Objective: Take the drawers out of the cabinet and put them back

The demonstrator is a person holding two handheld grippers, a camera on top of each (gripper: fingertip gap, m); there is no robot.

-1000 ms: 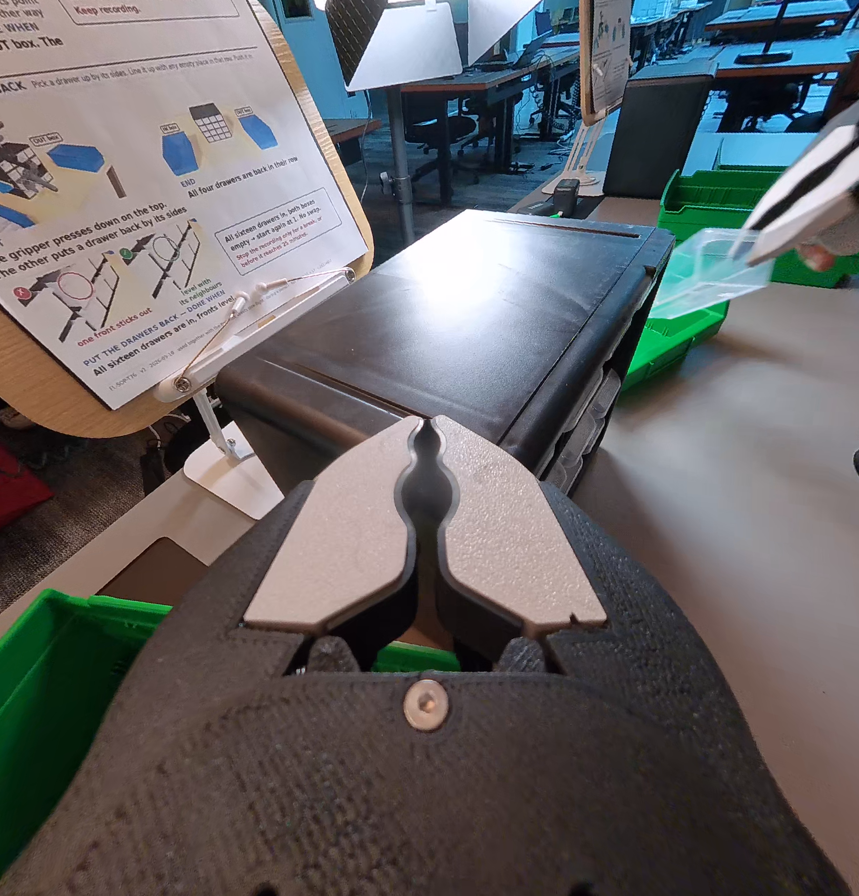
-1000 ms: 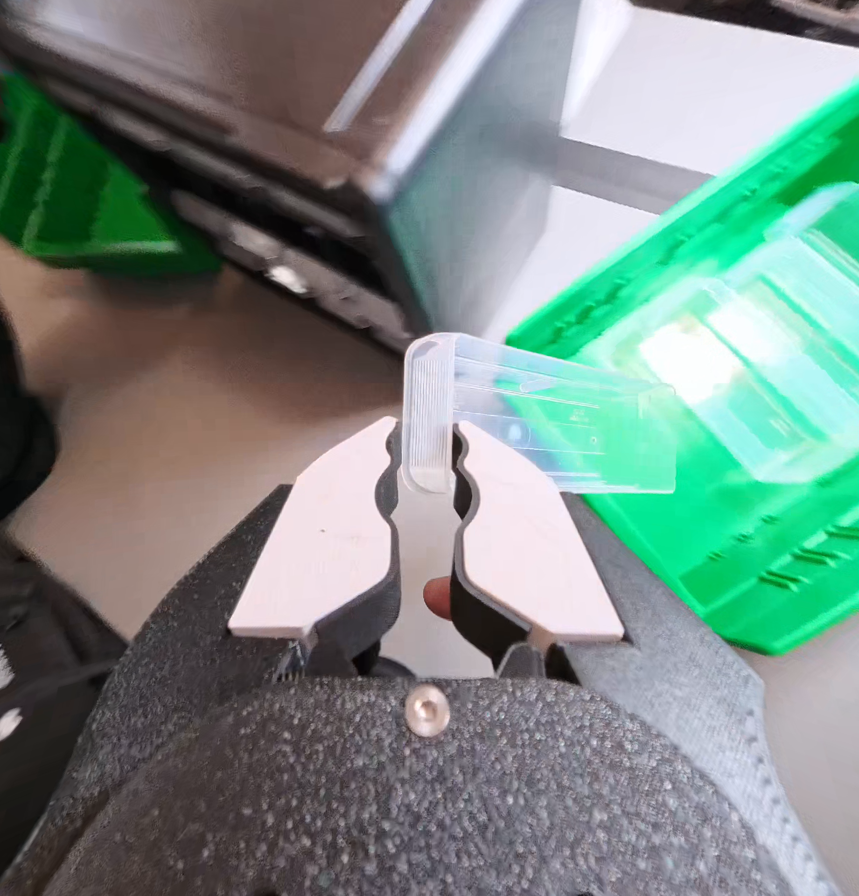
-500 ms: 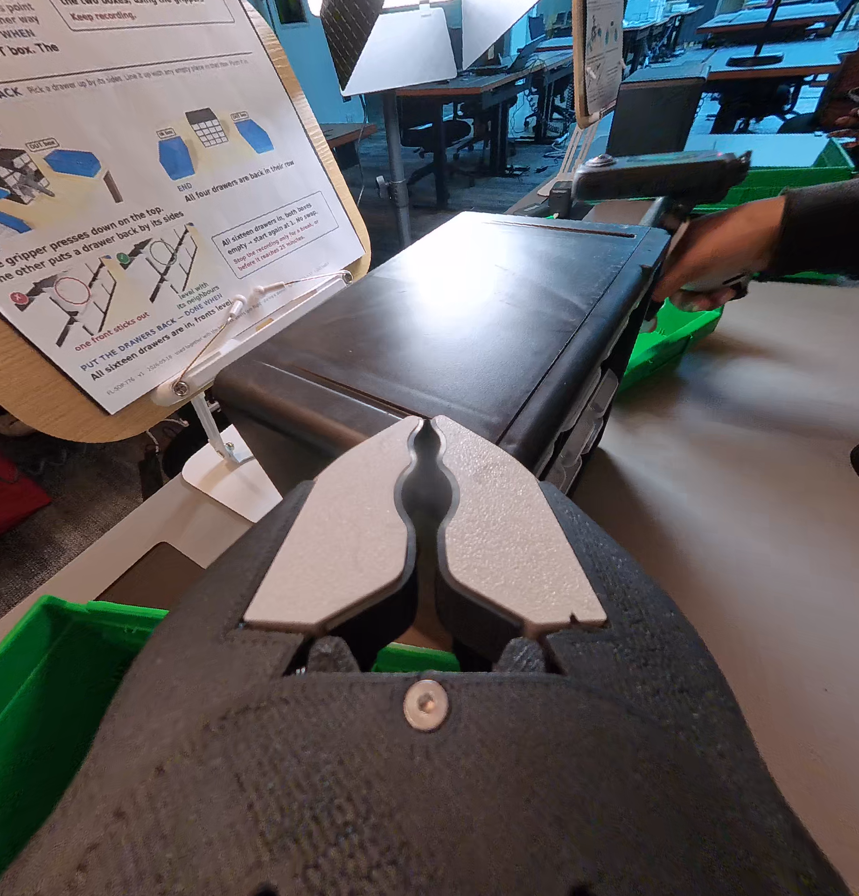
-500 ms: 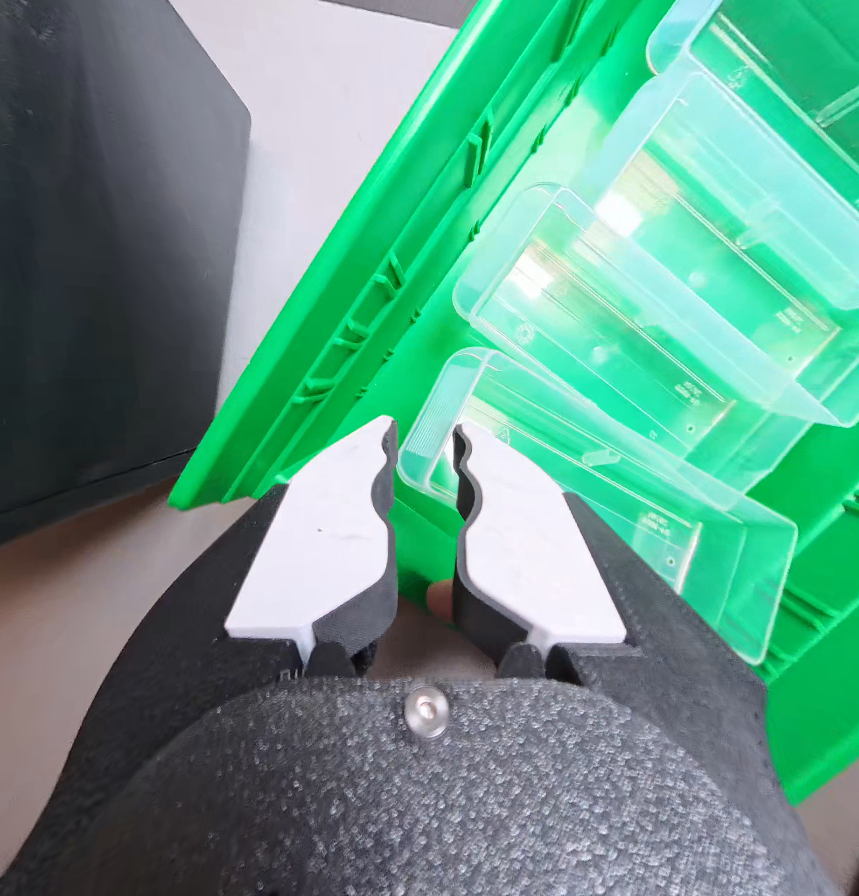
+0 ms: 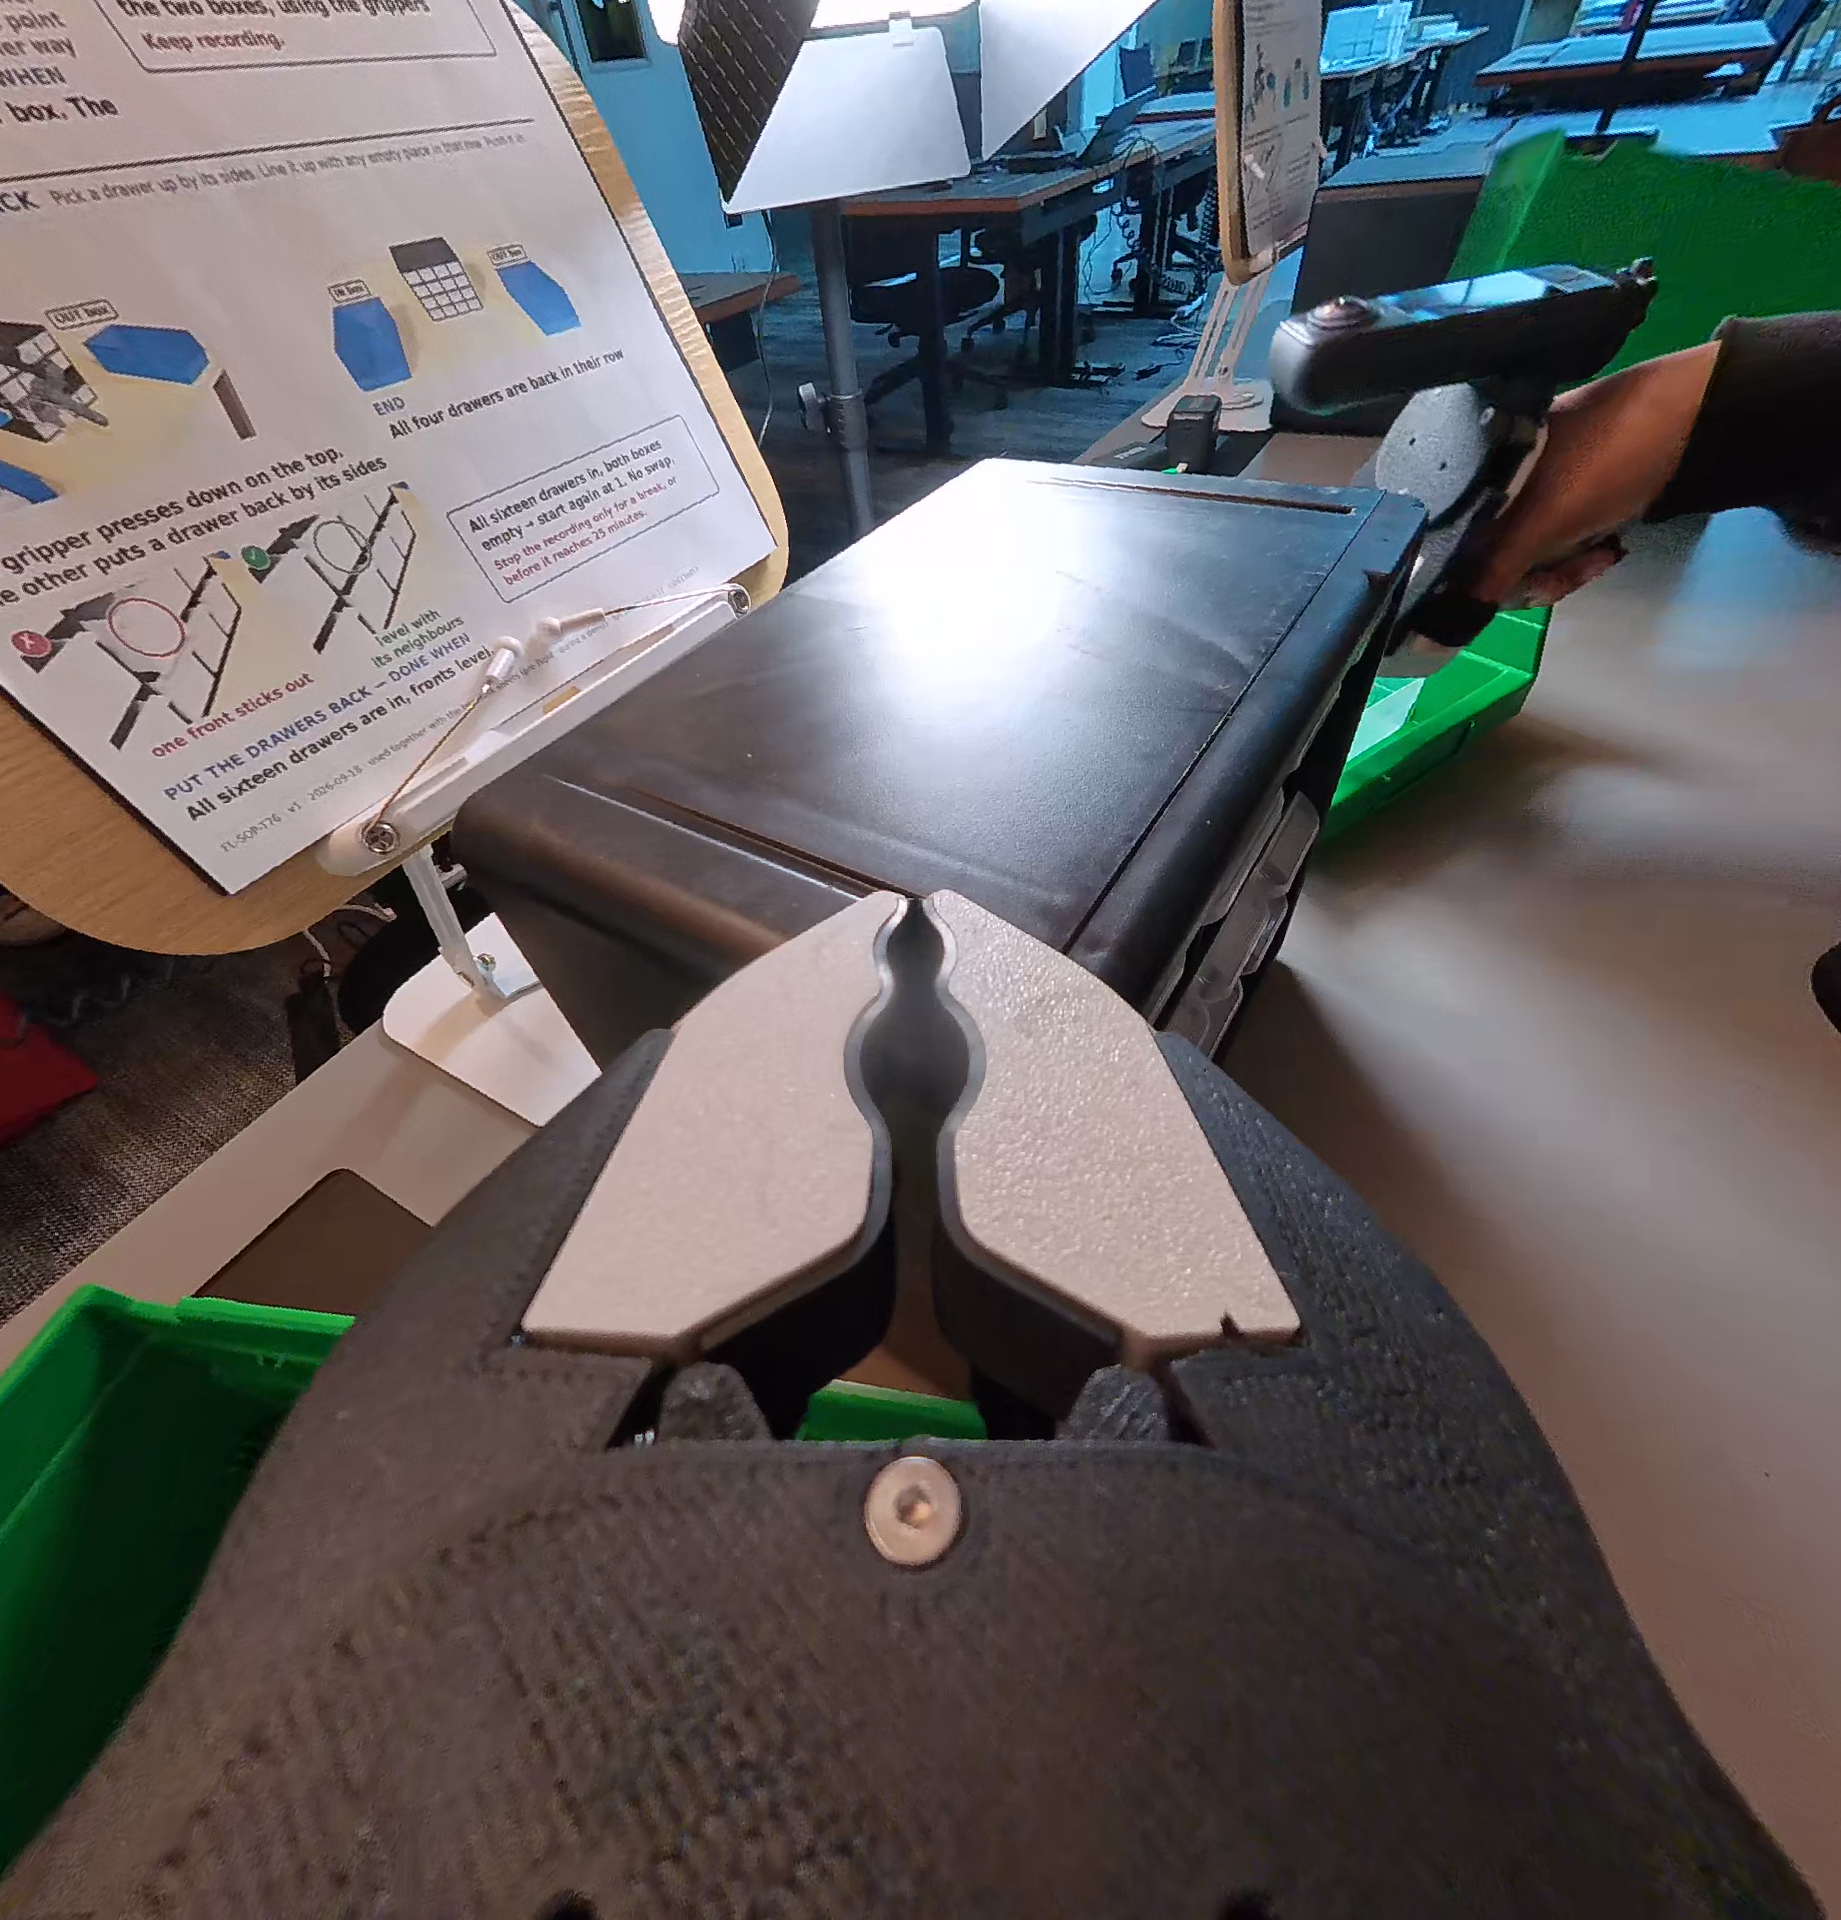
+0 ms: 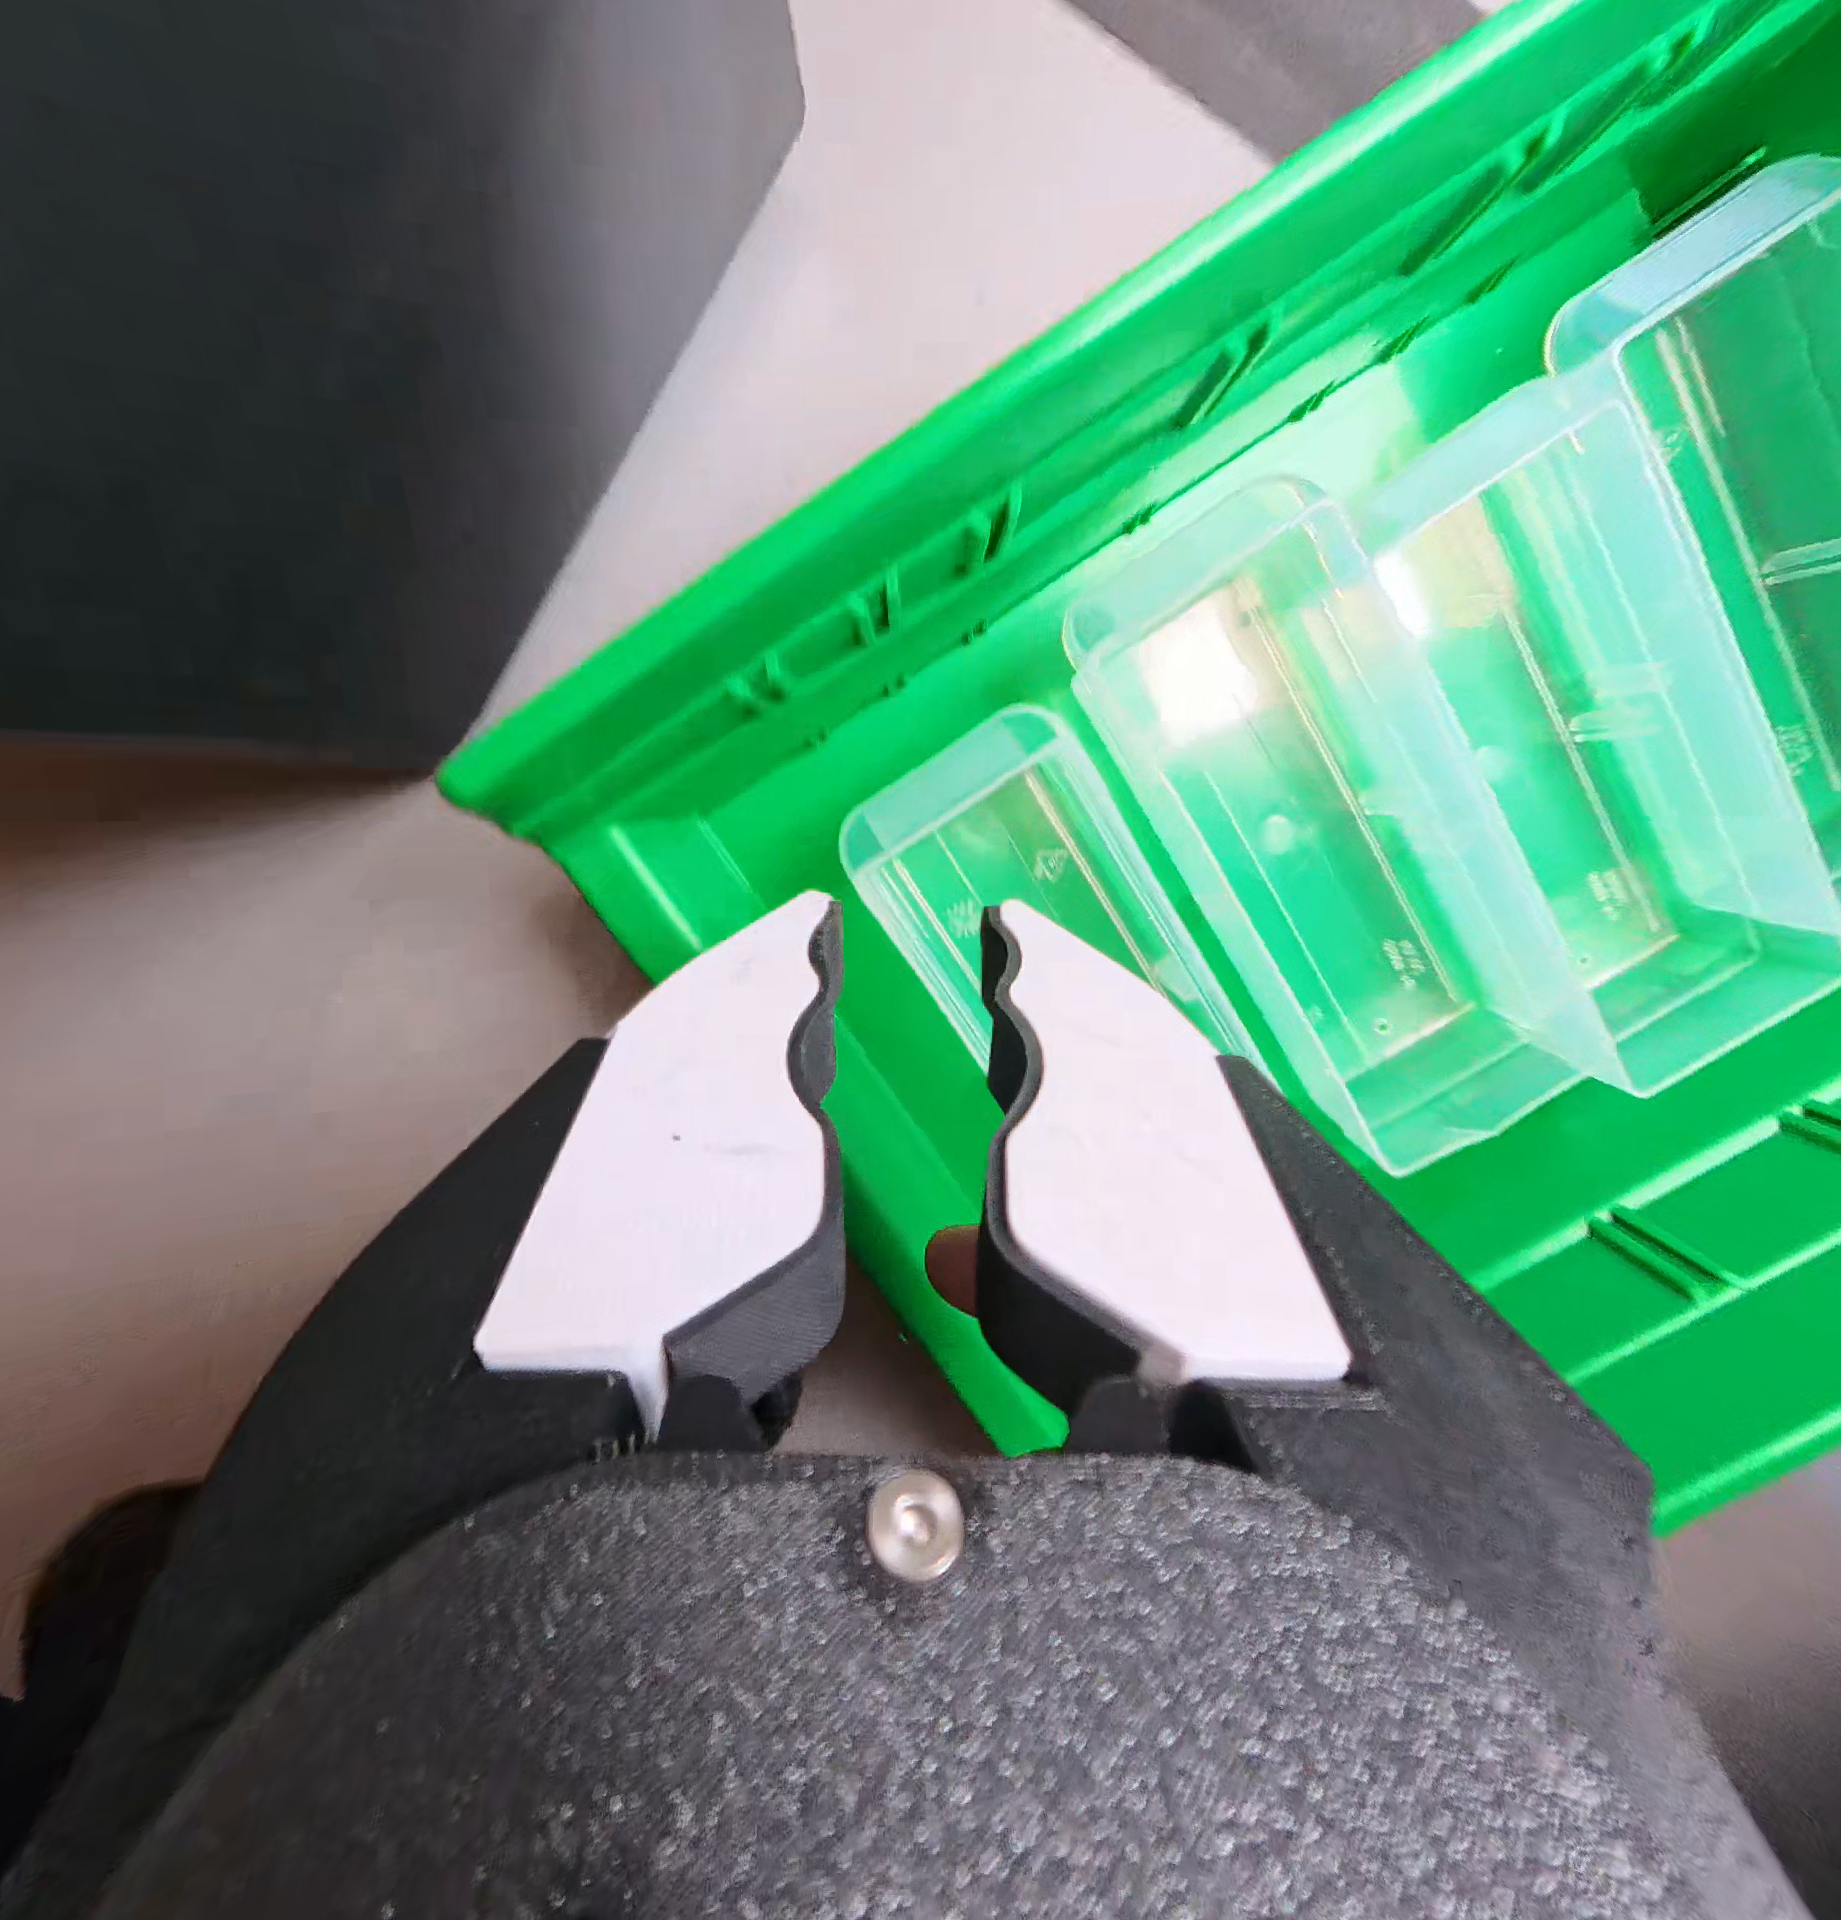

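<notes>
1. Cabinet, black, fills the middle of the left wrist view on the tabletop; its drawer fronts show only edge-on.
2. Green bin crosses the right wrist view, cut off at the right edge.
3. Clear drawers lie inside it, overlapping and blurred.
4. Left gripper: fingers closed, empty.
5. Right gripper: fingers parted, empty, just before the nearest drawer.
</notes>
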